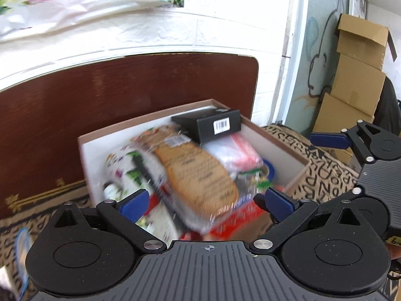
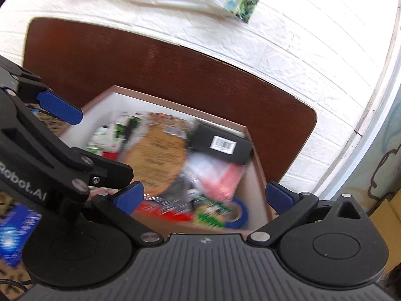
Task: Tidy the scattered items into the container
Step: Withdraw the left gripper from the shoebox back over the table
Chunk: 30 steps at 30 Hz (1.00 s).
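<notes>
An open cardboard box (image 1: 283, 148) with white inner walls (image 2: 255, 175) holds several items: a blurred clear packet with a tan label (image 1: 195, 173) (image 2: 155, 155), a black box with a barcode (image 1: 213, 123) (image 2: 220, 145), a red-and-clear bag (image 2: 220, 178), a blue tape roll (image 2: 238, 215) and a floral packet (image 1: 125, 168). My left gripper (image 1: 208, 202) is open and empty just above the box's near side. My right gripper (image 2: 208, 195) is open and empty over the box too. The left gripper also shows in the right wrist view (image 2: 60, 110).
The box sits on a letter-patterned cloth (image 1: 323, 165) in front of a dark wooden headboard (image 1: 125, 87) and a white brick wall. Stacked cardboard boxes (image 1: 356, 80) stand at the right. A blue packet (image 2: 15, 233) lies on the cloth left of the box.
</notes>
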Each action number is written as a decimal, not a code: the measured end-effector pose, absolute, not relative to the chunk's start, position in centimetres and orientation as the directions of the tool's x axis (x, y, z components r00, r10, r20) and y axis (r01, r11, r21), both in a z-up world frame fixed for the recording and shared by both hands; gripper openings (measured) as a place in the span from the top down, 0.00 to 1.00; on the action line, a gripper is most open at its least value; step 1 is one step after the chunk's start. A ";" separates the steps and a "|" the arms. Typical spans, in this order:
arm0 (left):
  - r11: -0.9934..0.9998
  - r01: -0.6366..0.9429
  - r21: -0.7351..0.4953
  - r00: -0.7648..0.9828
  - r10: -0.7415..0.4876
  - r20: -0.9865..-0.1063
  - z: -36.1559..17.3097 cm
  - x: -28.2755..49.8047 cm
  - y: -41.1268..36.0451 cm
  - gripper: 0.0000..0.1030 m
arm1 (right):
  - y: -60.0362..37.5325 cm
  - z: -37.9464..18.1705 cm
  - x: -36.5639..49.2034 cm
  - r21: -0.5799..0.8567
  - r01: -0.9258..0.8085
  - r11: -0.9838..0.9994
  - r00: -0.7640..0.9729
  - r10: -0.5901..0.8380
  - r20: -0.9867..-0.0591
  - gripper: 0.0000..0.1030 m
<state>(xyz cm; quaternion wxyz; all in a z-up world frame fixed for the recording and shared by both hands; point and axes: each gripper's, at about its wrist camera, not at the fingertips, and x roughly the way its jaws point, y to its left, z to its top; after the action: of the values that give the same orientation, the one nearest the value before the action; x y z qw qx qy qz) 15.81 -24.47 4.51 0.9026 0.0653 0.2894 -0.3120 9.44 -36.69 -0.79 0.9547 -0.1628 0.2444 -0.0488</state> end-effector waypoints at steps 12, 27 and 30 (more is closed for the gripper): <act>0.865 0.494 -0.092 0.650 -0.438 -0.621 -0.3 6.7 -13.6 0.00 | -26.2 -5.7 1.0 -0.277 -0.042 0.960 0.882 -0.095 -0.462 0.00; 0.949 0.298 -0.105 0.694 -0.291 -0.658 -4.0 2.3 -1.2 0.00 | -15.3 -10.1 -0.2 -0.091 -0.233 0.968 0.817 0.144 -0.558 0.00; 0.965 0.241 -0.101 0.715 -0.247 -0.654 -4.0 2.6 1.4 0.00 | -13.4 -10.4 0.3 -0.067 -0.274 0.959 0.805 0.191 -0.561 0.00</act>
<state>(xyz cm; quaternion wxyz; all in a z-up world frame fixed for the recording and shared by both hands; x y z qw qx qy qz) 2.60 1.45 -3.96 0.9259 -0.0040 0.3540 -0.1318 0.33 -13.37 -10.37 0.9473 -0.0727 0.2867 0.1228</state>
